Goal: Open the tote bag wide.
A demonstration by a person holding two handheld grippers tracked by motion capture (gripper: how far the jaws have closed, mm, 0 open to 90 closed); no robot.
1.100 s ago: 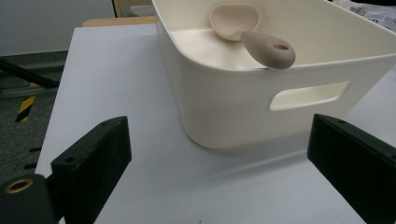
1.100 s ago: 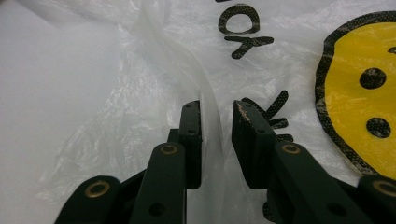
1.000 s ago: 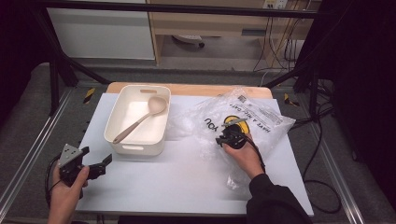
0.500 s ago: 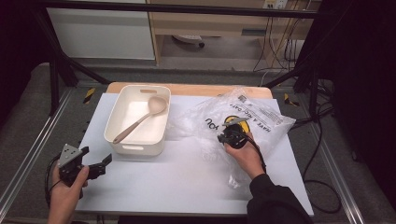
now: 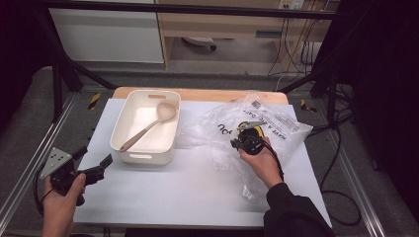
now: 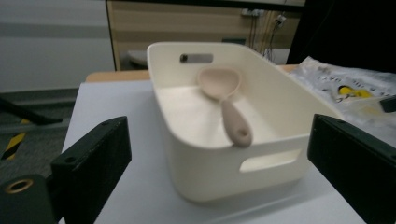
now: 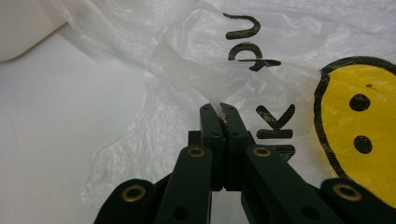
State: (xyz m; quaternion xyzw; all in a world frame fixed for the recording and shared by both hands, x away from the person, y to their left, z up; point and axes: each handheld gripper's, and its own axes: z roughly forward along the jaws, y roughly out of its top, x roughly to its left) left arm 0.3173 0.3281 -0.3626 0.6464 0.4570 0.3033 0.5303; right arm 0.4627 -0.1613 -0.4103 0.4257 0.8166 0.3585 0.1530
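a white bin [image 5: 143,148] on the table [image 5: 163,197], left of centre, holds a beige ladle [image 5: 148,127]

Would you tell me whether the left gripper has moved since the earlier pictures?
Yes: the left gripper has risen slightly toward the white bin.

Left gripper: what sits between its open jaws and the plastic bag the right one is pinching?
In the high view, the white bin with the spoon in it lies between the left gripper and the plastic bag; otherwise bare table.
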